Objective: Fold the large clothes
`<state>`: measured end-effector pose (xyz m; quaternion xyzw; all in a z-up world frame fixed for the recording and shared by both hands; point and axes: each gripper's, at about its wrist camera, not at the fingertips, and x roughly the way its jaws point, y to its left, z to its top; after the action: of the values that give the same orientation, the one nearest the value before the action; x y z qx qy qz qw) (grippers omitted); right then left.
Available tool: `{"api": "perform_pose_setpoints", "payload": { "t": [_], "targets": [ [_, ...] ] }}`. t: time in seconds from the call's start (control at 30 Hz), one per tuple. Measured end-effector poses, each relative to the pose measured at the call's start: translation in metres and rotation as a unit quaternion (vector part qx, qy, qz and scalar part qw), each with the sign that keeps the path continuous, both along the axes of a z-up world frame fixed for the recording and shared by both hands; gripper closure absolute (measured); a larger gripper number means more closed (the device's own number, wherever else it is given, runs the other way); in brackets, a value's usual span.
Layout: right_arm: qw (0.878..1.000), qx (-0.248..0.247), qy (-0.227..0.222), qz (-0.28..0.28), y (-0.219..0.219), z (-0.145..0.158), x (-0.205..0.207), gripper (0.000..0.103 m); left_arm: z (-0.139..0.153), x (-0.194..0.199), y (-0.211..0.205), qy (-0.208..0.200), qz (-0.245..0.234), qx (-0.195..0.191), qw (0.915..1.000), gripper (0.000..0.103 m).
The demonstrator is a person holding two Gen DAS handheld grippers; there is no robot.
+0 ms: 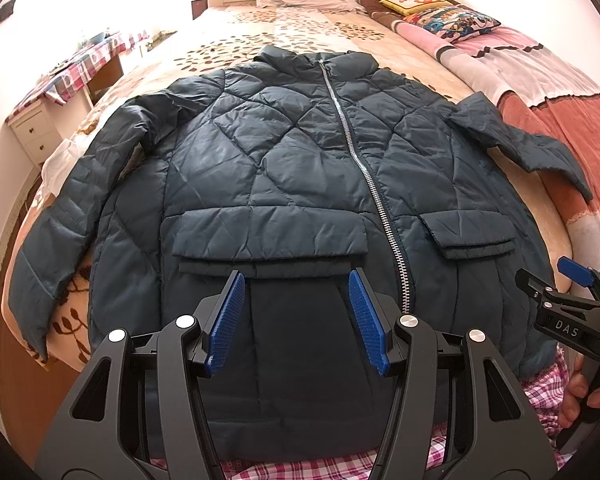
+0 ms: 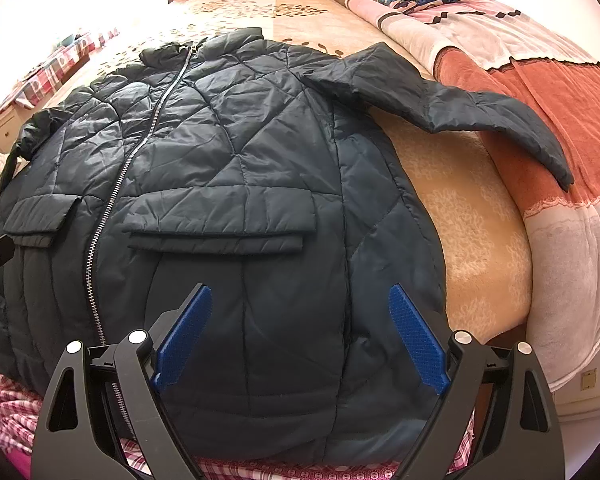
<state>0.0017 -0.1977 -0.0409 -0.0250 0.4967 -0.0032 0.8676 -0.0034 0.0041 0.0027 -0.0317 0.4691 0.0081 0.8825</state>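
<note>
While both views are filled by the same bed (image 1: 380, 44), different edges of the room are shown by each. A bedside cabinet (image 1: 32, 128) and a checked cloth are seen clearly only from the left wrist, as are a person's fingers (image 1: 580, 392) on the handle of the right gripper (image 2: 300, 292). From the right wrist, the pink and rust blanket (image 2: 540, 92) is shown more fully, with one sleeve (image 2: 460, 108) laid across it. A dark blue quilted jacket (image 1: 300, 152) is spread flat on the bed, front up, zipped closed by a silver zipper (image 1: 360, 152), with two flap pockets and both sleeves spread outward. The left gripper (image 1: 296, 280) is held open above the hem, nothing between its blue pads. The right gripper is likewise open and empty.
</note>
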Motion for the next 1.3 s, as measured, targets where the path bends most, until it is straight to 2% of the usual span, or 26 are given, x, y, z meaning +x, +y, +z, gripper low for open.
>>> {"api": "perform_pose_setpoints", "payload": {
  "t": [1.3],
  "targets": [
    [1.0, 0.007, 0.008, -0.007, -0.004, -0.006, 0.002, 0.015, -0.011, -0.001, 0.003, 0.005, -0.001, -0.001, 1.0, 0.049]
  ]
}}
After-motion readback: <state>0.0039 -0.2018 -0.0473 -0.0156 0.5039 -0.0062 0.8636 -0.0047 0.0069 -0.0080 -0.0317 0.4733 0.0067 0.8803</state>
